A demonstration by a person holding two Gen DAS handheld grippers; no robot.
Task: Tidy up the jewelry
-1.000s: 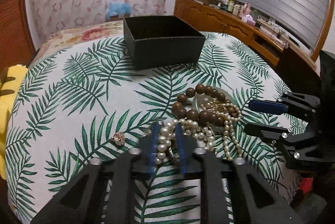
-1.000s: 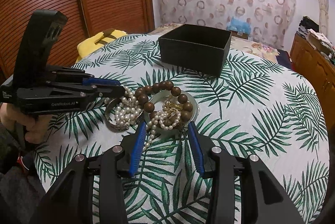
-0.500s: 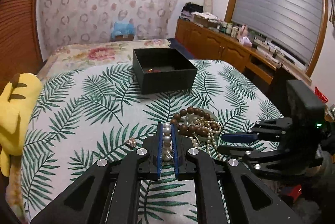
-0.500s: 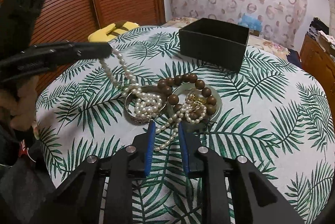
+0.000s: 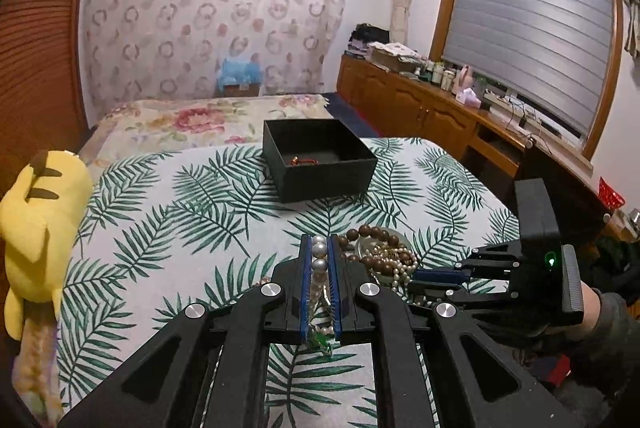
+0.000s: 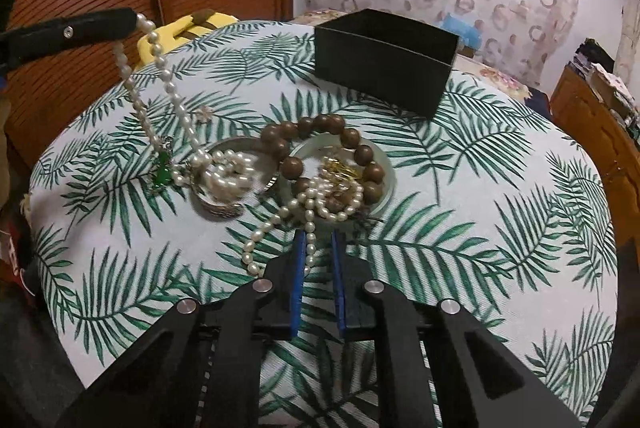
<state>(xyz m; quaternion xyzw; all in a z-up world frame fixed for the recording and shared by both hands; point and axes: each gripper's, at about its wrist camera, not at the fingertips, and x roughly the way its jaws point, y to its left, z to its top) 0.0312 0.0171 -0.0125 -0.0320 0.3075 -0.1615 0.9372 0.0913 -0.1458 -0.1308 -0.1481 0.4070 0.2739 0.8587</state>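
Left wrist view shows the left gripper [image 5: 320,248] squeezed tight on a pearl necklace [image 5: 319,260], with the round white pearls pinched between its blue pads. In the right wrist view that necklace [image 6: 160,68] hangs in two strands from the raised gripper down to the jewelry pile on the leafy tablecloth [image 6: 480,228]. A small green pendant [image 6: 162,175] dangles low on it. The right gripper [image 6: 318,240] has just been closing, and its jaws are now nearly together with a second pearl strand [image 6: 308,228] between them; I cannot tell if they press on it. A brown bead bracelet [image 6: 320,132] rests on a small dish [image 6: 386,180]. The black box [image 6: 384,64] sits farther back, open on top.
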